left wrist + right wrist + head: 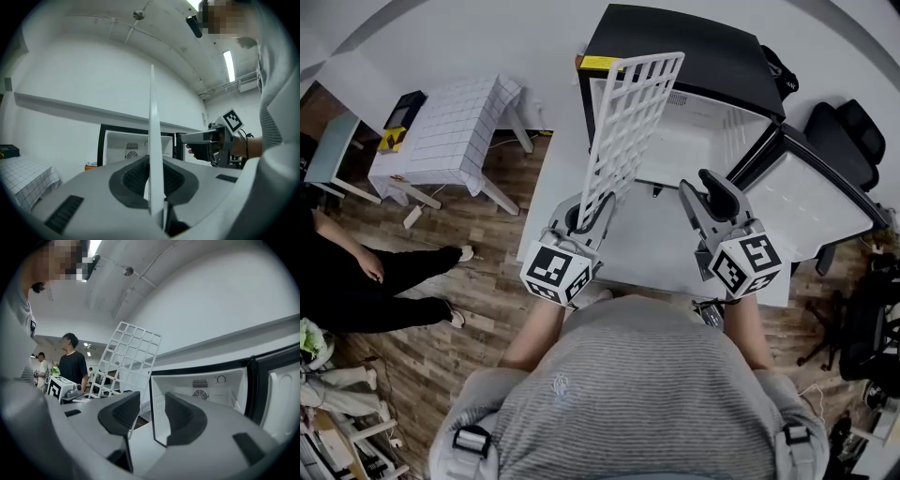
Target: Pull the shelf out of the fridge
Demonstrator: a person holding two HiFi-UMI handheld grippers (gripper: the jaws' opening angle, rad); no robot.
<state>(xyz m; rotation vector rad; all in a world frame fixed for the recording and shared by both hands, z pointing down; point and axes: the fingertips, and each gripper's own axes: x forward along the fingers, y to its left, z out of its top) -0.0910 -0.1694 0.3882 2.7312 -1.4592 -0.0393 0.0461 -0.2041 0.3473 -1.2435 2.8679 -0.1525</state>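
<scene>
Shelf [633, 131] is held upright, clear of the fridge [675, 42], at upper centre of the frame, clamped at its lower edge by the left gripper [581, 214]. The right gripper [703, 189] is held empty, jaws apart. Extraction is judged complete; only setting down may be left.
</scene>
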